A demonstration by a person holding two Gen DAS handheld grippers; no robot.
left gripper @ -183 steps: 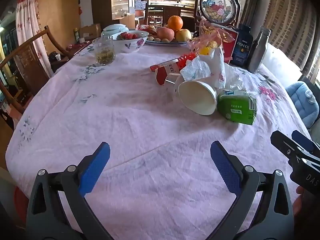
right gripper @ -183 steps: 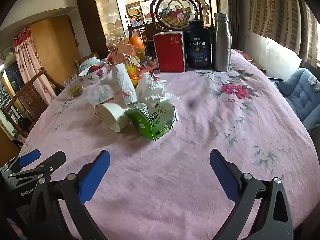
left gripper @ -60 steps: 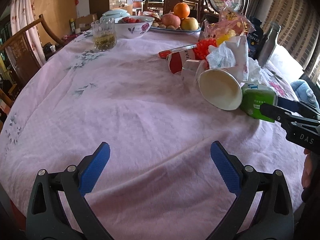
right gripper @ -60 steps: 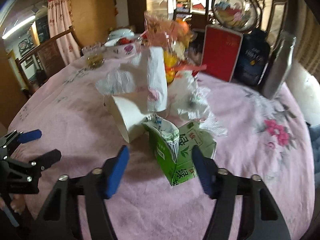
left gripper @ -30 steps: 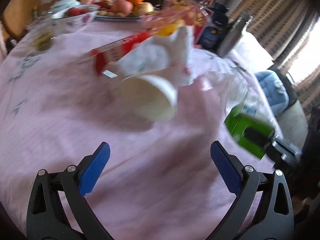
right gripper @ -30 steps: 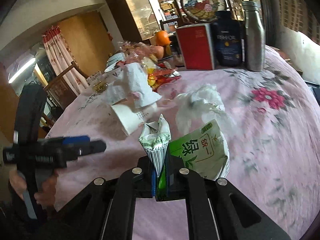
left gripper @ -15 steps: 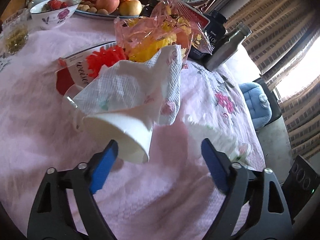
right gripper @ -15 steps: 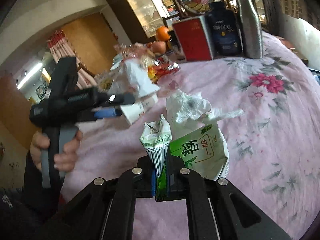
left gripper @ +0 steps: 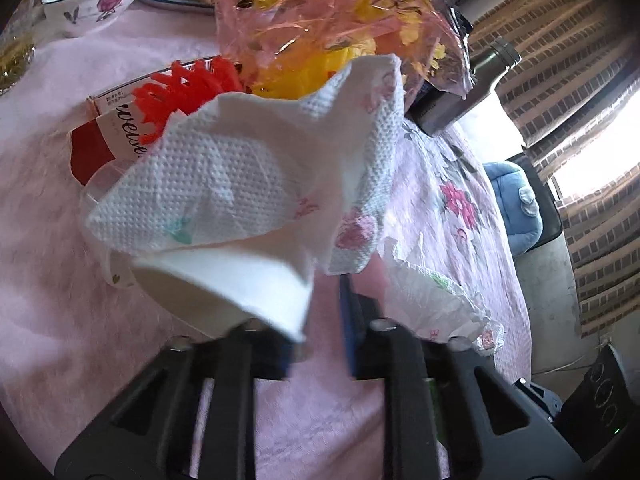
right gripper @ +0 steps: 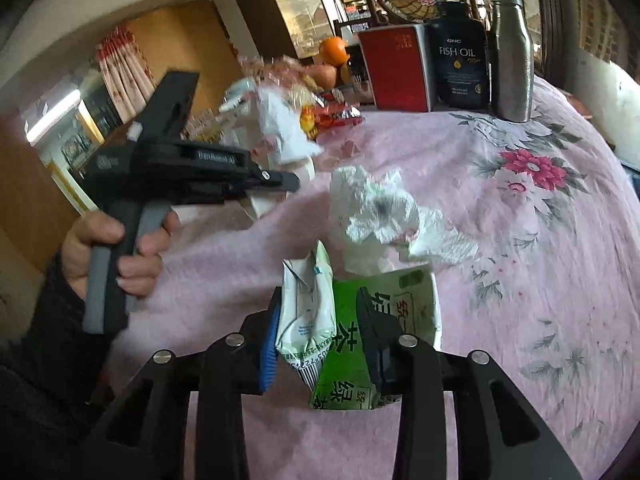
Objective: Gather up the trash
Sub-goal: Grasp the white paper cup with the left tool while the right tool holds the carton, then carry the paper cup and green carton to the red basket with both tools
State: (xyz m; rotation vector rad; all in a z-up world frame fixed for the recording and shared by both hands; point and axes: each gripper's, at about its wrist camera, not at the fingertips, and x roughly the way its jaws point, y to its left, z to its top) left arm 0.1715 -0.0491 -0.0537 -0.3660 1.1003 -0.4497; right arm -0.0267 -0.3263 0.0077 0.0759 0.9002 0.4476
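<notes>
Showing only rightward: green carton (right gripper: 360, 320).

The left gripper (left gripper: 316, 332), wide open over bare cloth six seconds ago and still wide a second ago, now sits closed at the rim of the tipped paper cup (left gripper: 224, 296), though motion blur hides whether its pads pinch that rim. It has moved in from the near edge of the surface (left gripper: 48, 280) to the trash pile, so the draped paper towel (left gripper: 248, 184) fills its view. The right gripper (right gripper: 316, 332), clamped tight on the green carton (right gripper: 384, 320) a second ago, is now opening, with the carton's folded top between its parted jaws.
</notes>
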